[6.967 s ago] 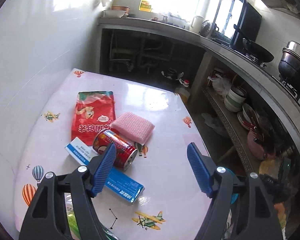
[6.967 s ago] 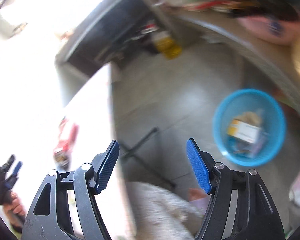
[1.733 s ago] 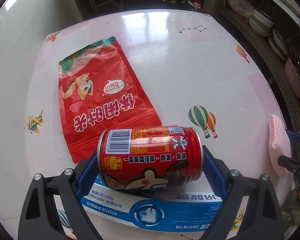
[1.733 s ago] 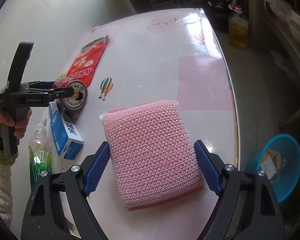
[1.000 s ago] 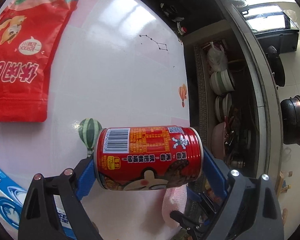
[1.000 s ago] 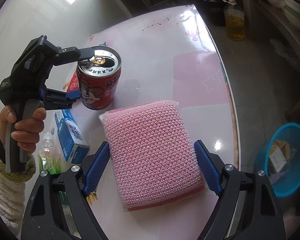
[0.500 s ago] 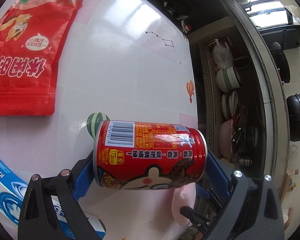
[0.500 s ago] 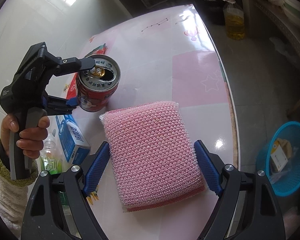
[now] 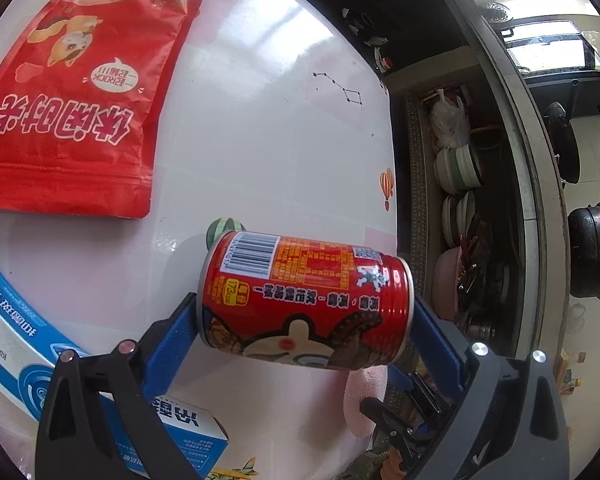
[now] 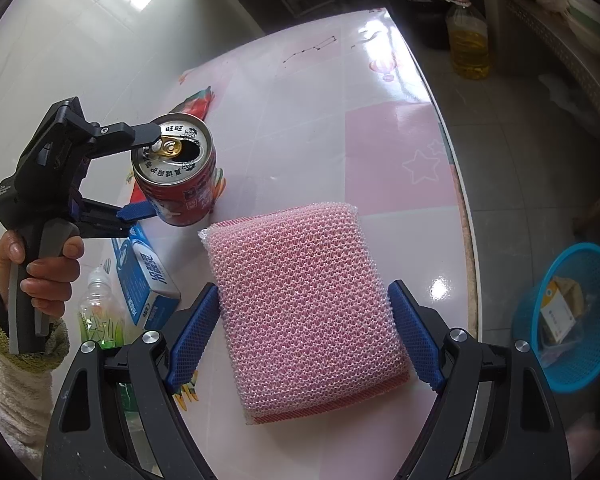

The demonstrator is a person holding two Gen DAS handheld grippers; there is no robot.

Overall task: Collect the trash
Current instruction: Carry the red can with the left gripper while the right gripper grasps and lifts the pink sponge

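A red drink can (image 9: pixel 304 300) lies end to end between the blue pads of my left gripper (image 9: pixel 303 305), above the pink-and-white table (image 9: pixel 260 120). The jaws are opening and the can sits tilted, both ends still against the pads. In the right wrist view the can (image 10: pixel 176 176) has its opened top up, with the left gripper (image 10: pixel 146 174) clamping top and bottom and a hand on the handle. My right gripper (image 10: pixel 303 292) is shut on a pink scouring sponge (image 10: pixel 304 308), a pad on each side. The sponge (image 9: pixel 360 396) also shows at the table's edge.
A red snack bag (image 9: pixel 72 100), a blue-and-white box (image 10: pixel 144 276) and a plastic bottle (image 10: pixel 100 312) lie on the table. A blue basket (image 10: pixel 572 320) holding trash stands on the floor to the right. An oil bottle (image 10: pixel 468 40) and shelves of bowls (image 9: pixel 460 168) are beyond.
The can has tipped between the left pads, its right end dropping, and the left gripper has drifted slightly lower over the table. The right gripper and sponge have not moved.
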